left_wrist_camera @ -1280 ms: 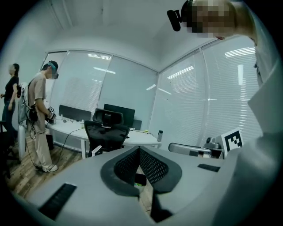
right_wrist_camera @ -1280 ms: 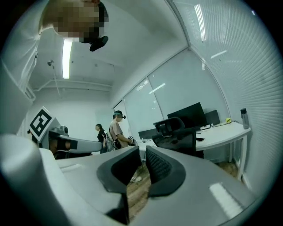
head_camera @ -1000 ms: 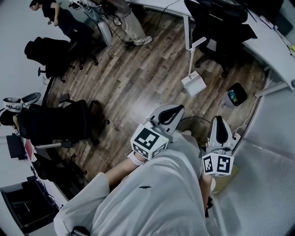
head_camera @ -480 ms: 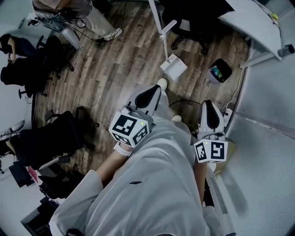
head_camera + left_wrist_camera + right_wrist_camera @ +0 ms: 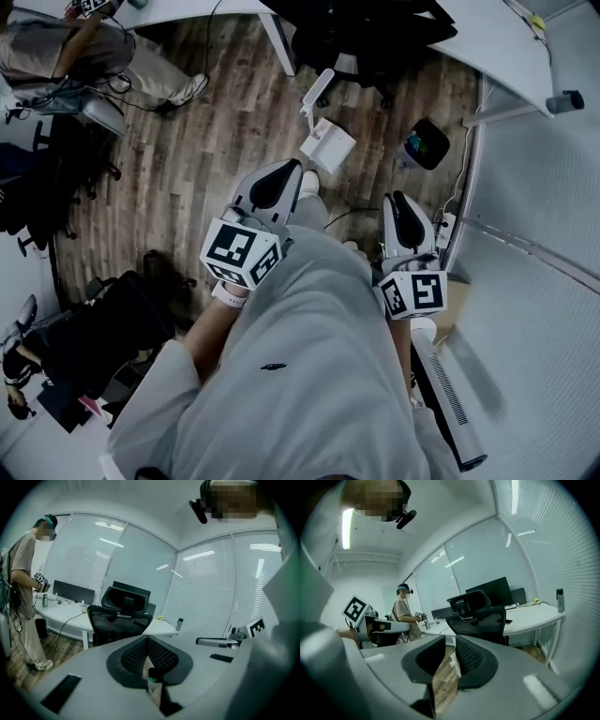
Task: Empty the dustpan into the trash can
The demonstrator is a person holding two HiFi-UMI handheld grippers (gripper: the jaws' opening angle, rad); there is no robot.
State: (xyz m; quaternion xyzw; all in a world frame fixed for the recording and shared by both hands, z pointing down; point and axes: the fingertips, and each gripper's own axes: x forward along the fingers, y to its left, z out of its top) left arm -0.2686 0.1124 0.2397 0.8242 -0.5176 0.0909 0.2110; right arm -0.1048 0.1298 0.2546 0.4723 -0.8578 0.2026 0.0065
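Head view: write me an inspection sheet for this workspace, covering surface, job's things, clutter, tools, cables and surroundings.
Surface: wood-plank floor.
Job's things: white long-handled dustpan on the floor; black trash can to its right, apart from it.
Clutter: black chairs at the left.
Tools: left tool shut, empty; right tool slightly open, jaws just been opening, nothing between them.
Cables: one cable on the floor.
Surroundings: white desk, office chair, a person.

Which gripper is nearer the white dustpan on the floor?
Left. The left gripper hangs just short of the dustpan, at its lower left in the head view; the right gripper, jaws just opening, nothing between them, sits farther off at its lower right, nearer the trash can.
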